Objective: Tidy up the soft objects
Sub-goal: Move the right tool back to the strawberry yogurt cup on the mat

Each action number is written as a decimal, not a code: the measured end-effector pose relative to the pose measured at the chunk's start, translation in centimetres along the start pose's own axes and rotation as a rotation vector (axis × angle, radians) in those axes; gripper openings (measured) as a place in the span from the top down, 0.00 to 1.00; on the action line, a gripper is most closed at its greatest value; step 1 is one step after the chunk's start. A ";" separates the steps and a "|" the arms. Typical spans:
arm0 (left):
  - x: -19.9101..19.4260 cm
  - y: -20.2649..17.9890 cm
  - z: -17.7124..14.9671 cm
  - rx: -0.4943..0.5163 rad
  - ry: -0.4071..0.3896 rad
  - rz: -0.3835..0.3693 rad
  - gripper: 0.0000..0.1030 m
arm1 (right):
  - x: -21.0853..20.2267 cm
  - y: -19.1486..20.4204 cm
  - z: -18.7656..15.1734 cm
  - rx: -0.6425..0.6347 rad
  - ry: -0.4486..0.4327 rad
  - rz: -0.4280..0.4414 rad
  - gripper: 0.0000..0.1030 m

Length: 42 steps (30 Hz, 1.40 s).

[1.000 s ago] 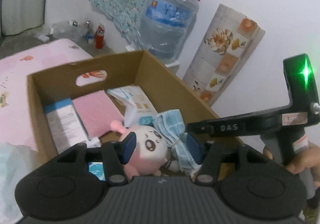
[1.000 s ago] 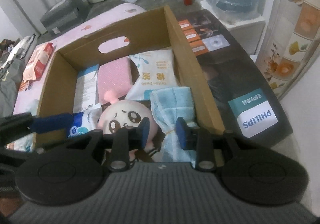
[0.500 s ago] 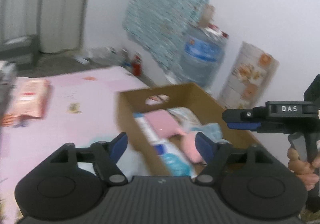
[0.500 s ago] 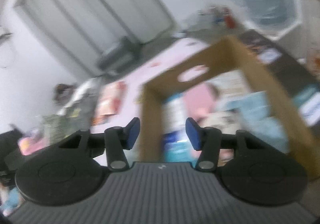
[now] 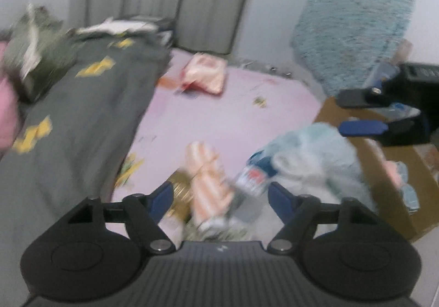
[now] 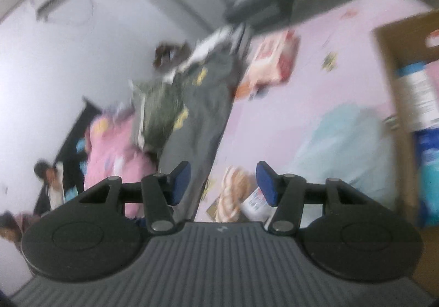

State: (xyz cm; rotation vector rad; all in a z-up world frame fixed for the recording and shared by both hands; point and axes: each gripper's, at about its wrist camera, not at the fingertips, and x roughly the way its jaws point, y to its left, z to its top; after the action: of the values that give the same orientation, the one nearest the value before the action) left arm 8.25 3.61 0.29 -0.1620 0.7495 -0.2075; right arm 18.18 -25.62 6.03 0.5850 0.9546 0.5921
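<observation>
Items as I read them, left to right; both views are blurred.

1. Dark grey garment with yellow marks, spread over the left side of the pink bed.
2. Peach-striped soft piece, on the bed directly ahead of my left tongs, between the spread tips, not touched. Those jaws have just been closing a little; nothing gripped.
3. Pale blue cloth, just right of it, beside the cardboard box.
4. Right tongs: spread, empty, above the same striped piece.
</observation>
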 end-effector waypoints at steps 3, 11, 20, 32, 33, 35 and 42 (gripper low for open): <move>0.0 1.1 -1.0 -0.006 0.001 0.028 0.32 | 5.2 1.6 -0.2 -0.031 0.121 -0.028 0.49; 1.5 2.1 -2.6 0.004 0.011 0.050 0.43 | 16.4 3.9 -0.5 -0.166 0.314 -0.181 0.47; 3.6 2.1 -2.7 0.015 0.033 0.024 0.50 | 21.8 1.5 -0.6 -0.123 0.432 -0.176 0.62; 4.5 2.6 -2.4 0.008 0.064 0.037 0.50 | 21.9 -0.1 3.4 0.031 0.337 -0.124 0.66; 4.5 2.6 -2.4 0.007 0.067 0.040 0.50 | 22.1 -0.3 3.8 0.041 0.325 -0.124 0.66; 4.6 2.5 -2.5 0.014 0.070 0.051 0.50 | 22.7 -0.7 4.4 0.056 0.308 -0.135 0.66; 5.3 2.3 -2.7 0.031 0.086 0.076 0.50 | 22.8 -2.1 5.2 0.059 0.286 -0.203 0.50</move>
State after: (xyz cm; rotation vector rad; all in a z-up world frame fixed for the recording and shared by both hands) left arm 10.44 4.39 -5.68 -0.0956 0.8362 -0.1547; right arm 33.34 -12.35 -5.97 0.4550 1.2884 0.4740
